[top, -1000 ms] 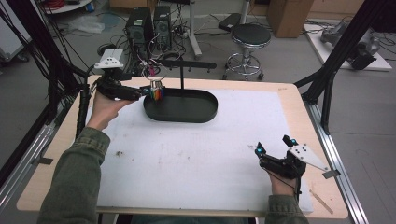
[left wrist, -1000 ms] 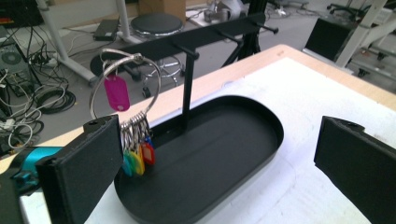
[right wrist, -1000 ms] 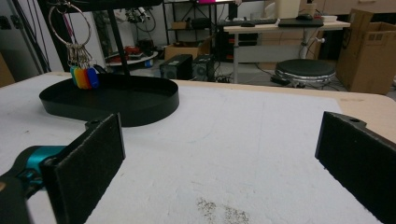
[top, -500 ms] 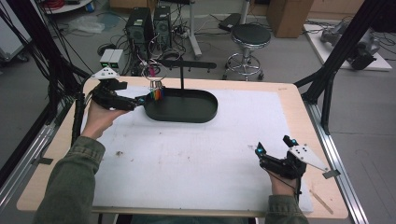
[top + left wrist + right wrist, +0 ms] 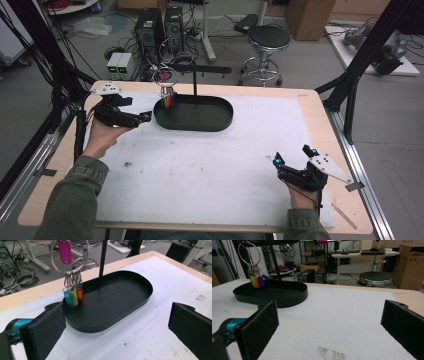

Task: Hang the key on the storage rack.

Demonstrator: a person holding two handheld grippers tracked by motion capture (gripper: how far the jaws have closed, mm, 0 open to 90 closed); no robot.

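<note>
High view: the left gripper (image 5: 137, 119) is held above the table's left rear area, just beside the left end of the black oval tray (image 5: 220, 122). A key ring with coloured tags (image 5: 168, 98) hangs from the stand's arm over the tray's left end, near the gripper tips. The right gripper (image 5: 292, 161) rests at the front right of the white table mat (image 5: 210, 165), well apart from the tray.

Left gripper view: the jaws stand wide apart with nothing between them. The key ring with coloured tags (image 5: 73, 293) hangs just beyond the left jaw, over the tray's (image 5: 140, 282) near rim; a pink tag (image 5: 65, 251) sits on the large ring above. The stand's post (image 5: 102, 262) rises from the tray.

Right gripper view: the jaws stand wide apart, empty, over the bare mat (image 5: 342, 322). The tray (image 5: 287, 300) and hanging tags (image 5: 257, 281) lie far off.
</note>
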